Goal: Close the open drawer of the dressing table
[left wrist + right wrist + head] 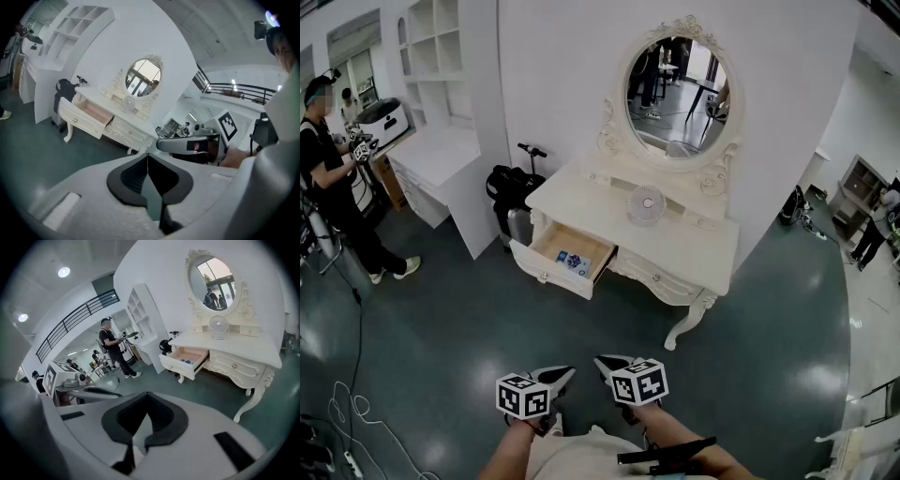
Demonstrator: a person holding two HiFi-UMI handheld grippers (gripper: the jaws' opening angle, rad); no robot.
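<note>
Drawer point(567, 255): left-hand drawer of the white dressing table point(694, 246), pulled well out toward the camera. The matching right-hand drawer sits flush.

Build, as judged: painted wood, rigid and light, with a pale bare-wood interior. It should run straight back on its guides under a modest, even push. A shove at one corner could rack it and jam it.

Contents: a small blue-and-white item point(572, 262) lies loose on the drawer floor and may slide if the drawer is slammed.

Where to take it: no grasp is needed. Press on the flat front panel, at or close to the centre knob point(170, 367).

Table top: oval carved-frame mirror point(677, 84) and a small round fan point(647, 203). Both are top-heavy enough that a gentle close is advisable.

Tongs: left gripper point(565, 373) and right gripper point(602, 362) each have their jaws brought together on nothing. They are held side by side low in the head view, well apart from the drawer.

Surface: dark green glossy floor point(441, 319), smooth and reflective. Loose cables point(347, 412) lie at the left, away from the line to the table.

Room: white partition wall behind the table, and a black bag point(508, 180) just beside its left end. A white desk with shelving point(441, 150) stands further left, with a person point(333, 178) near it.
</note>
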